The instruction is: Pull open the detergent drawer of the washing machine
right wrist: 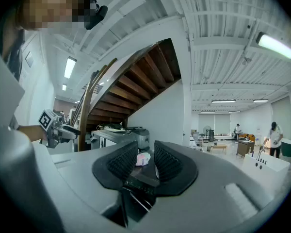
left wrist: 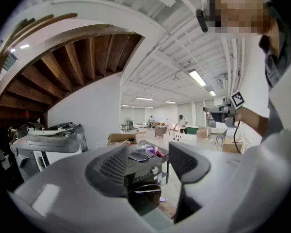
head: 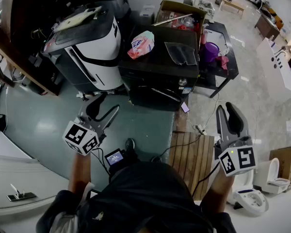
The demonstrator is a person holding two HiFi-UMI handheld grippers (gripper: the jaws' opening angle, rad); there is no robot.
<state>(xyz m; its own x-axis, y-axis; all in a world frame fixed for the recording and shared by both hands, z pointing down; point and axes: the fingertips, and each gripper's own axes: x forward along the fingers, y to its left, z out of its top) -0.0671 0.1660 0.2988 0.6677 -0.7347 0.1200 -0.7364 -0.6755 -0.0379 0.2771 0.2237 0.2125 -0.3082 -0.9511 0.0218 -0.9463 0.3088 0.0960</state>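
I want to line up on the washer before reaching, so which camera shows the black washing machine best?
The head view: the whole washing machine shows from above, top and front unobstructed. The left gripper view shows only its front and round door, sides hidden. The right gripper view shows only a sliver of its panel.

We cannot make out the detergent drawer on the washing machine (head: 155, 57). In the left gripper view, the left gripper (head: 108, 106) body hides the machine's lower front.
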